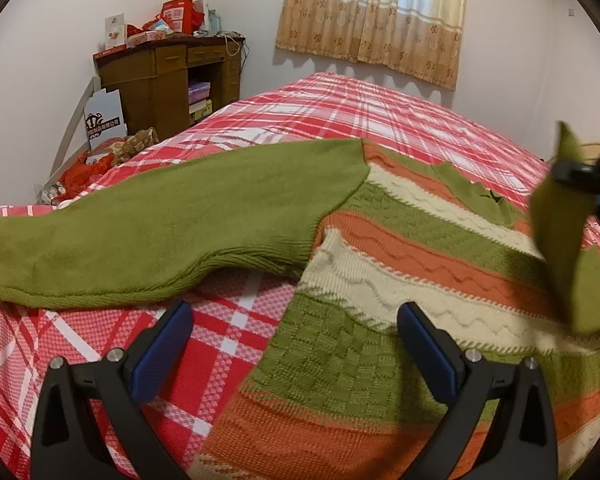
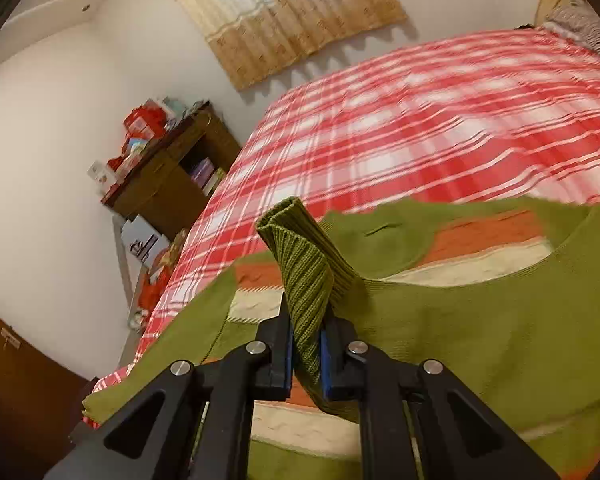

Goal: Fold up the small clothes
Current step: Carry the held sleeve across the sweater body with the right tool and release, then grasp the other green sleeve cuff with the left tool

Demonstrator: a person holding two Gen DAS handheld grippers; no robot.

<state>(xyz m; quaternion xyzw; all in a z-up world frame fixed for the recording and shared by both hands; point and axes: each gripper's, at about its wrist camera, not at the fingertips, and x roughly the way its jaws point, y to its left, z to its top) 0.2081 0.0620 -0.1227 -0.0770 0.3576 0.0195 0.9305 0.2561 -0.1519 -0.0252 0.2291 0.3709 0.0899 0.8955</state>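
Observation:
A knitted sweater (image 1: pixel 400 248) with green, orange and cream stripes lies flat on the red plaid bed. Its left green sleeve (image 1: pixel 160 220) stretches out to the left. My left gripper (image 1: pixel 294 328) is open and empty, low over the sweater's lower left edge. My right gripper (image 2: pixel 306 340) is shut on the ribbed green cuff (image 2: pixel 304 264) of the right sleeve and holds it lifted above the sweater body (image 2: pixel 480 320). The right gripper also shows at the right edge of the left wrist view (image 1: pixel 572 172), with the green sleeve (image 1: pixel 560 232) hanging from it.
The bed (image 1: pixel 360 108) with its red plaid cover fills most of both views. A brown wooden desk (image 1: pixel 168 80) with red boxes stands in the far left corner. A curtained window (image 1: pixel 372 12) is on the far wall.

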